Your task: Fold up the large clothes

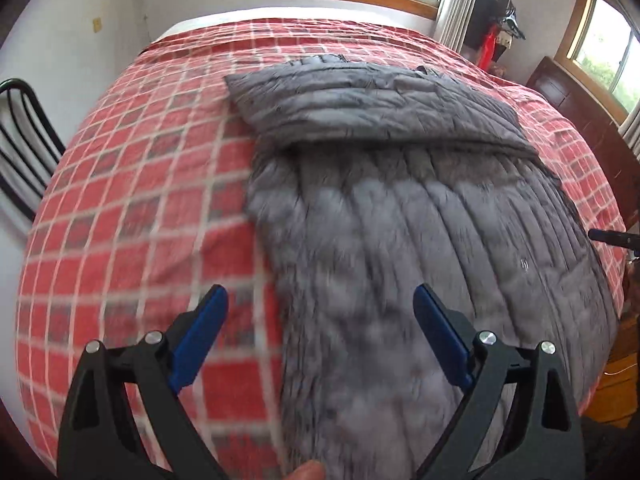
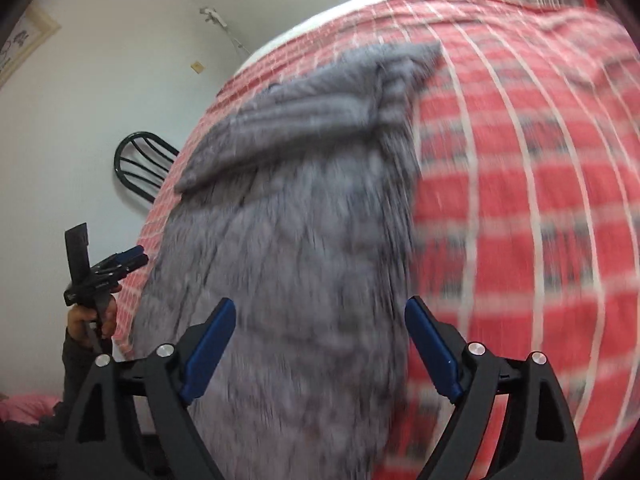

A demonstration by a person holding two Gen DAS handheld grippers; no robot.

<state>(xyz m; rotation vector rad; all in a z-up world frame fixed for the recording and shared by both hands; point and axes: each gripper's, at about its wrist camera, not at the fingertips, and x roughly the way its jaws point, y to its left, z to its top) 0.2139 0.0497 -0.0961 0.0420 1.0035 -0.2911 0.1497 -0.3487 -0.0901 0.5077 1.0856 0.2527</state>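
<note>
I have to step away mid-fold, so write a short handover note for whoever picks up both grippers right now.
Left gripper: open, holding nothing, above the near left edge of the grey quilted coat.
Right gripper: open, holding nothing, above the coat's near right part.
The coat lies lengthwise on the red plaid bedspread.
Done: one sleeve is folded across the upper body.
Left: the long lower part is unfolded; likely fold it up toward the top. Both views are motion-blurred, so check edges before gripping.
</note>
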